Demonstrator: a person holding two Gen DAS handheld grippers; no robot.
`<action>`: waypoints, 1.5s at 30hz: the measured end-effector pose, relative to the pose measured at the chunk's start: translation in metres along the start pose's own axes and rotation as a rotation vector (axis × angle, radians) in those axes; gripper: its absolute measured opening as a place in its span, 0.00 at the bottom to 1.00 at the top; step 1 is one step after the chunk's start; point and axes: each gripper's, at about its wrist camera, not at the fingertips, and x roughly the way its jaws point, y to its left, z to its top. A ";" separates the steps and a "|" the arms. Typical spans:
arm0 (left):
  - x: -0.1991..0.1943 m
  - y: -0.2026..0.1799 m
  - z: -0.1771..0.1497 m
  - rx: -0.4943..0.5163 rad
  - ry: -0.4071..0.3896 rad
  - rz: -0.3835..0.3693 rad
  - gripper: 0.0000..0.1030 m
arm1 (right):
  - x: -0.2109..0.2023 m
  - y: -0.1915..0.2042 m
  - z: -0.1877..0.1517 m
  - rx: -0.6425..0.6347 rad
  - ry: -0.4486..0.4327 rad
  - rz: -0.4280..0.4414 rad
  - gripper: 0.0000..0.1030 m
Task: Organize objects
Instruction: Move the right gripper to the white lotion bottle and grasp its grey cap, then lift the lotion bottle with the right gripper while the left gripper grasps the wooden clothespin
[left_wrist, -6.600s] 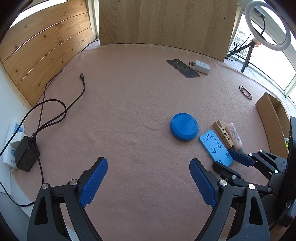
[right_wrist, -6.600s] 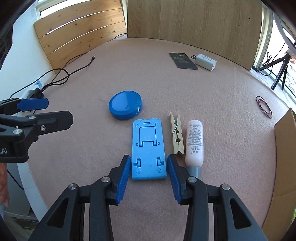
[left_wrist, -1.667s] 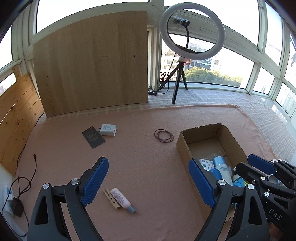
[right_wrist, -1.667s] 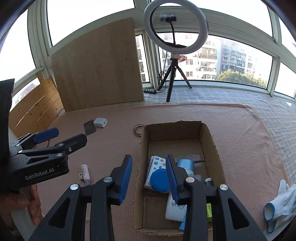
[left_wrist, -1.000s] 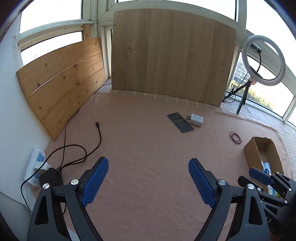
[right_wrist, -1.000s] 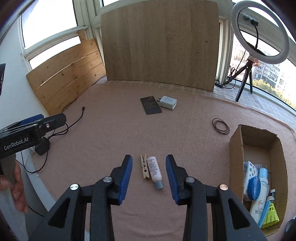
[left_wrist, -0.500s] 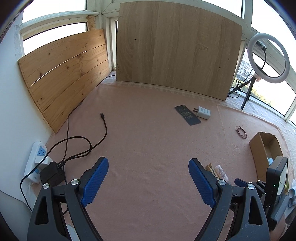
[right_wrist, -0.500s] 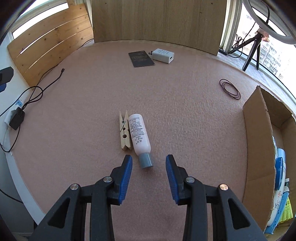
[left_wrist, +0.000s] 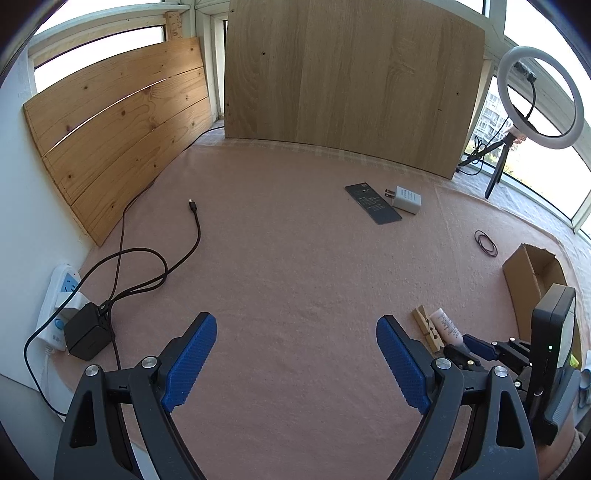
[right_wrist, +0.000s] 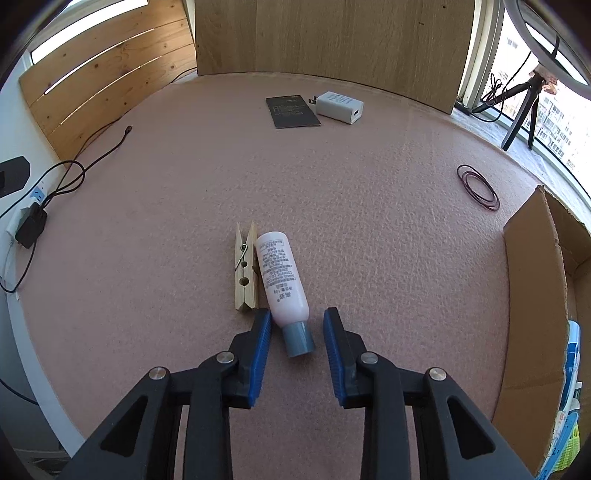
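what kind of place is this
Probably an enclosed balcony or sunroom at home, set up for recording. Windows wrap the far side with apartment blocks outside, a ring light on a tripod stands by the glass, and a pink mat covers the work surface where household items lie.

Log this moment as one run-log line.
step: grasping bottle | right gripper: closing around grey cap, not yet gripping | left gripper: open, empty | clothespin: beside bottle

Right gripper (right_wrist: 297, 338) closing – fingers (right_wrist: 258, 350) flank bottle (right_wrist: 282, 280) cap, gaps visible.
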 end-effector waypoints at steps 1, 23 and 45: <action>0.004 -0.003 -0.001 0.003 0.008 -0.004 0.88 | 0.000 -0.001 -0.001 0.001 0.000 0.001 0.17; 0.061 -0.093 -0.019 0.099 0.125 -0.107 0.88 | -0.019 -0.025 -0.038 0.069 -0.009 0.014 0.16; 0.113 -0.148 -0.035 0.170 0.181 -0.092 0.55 | -0.037 -0.033 -0.074 0.091 -0.014 0.019 0.16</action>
